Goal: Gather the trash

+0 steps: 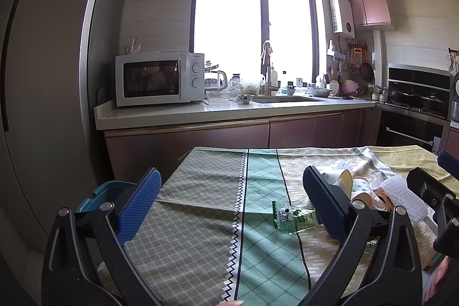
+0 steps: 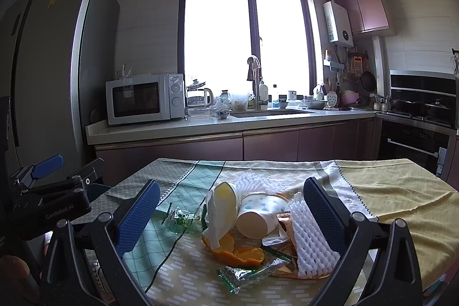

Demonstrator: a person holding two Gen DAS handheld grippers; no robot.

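A pile of trash lies on the cloth-covered table (image 2: 387, 191): orange peel (image 2: 238, 251), a white foam net (image 2: 309, 240), a polka-dot paper cup (image 2: 258, 214) on its side, a yellow-lined cup (image 2: 226, 194), a crumpled tissue (image 2: 215, 222), a clear green wrapper (image 2: 183, 220) and a silver-green wrapper (image 2: 249, 274). My right gripper (image 2: 231, 215) is open, its blue pads either side of the pile and above it. My left gripper (image 1: 231, 205) is open over bare cloth, left of the green wrapper (image 1: 295, 217) and the cups (image 1: 352, 185). It holds nothing.
A teal bin (image 1: 109, 194) sits below the table's left edge. A tall fridge (image 1: 43, 76) stands at the left. Behind the table runs a counter (image 1: 229, 112) with a microwave (image 1: 157, 78) and a sink (image 1: 287, 99). An oven (image 2: 416, 145) is at the right.
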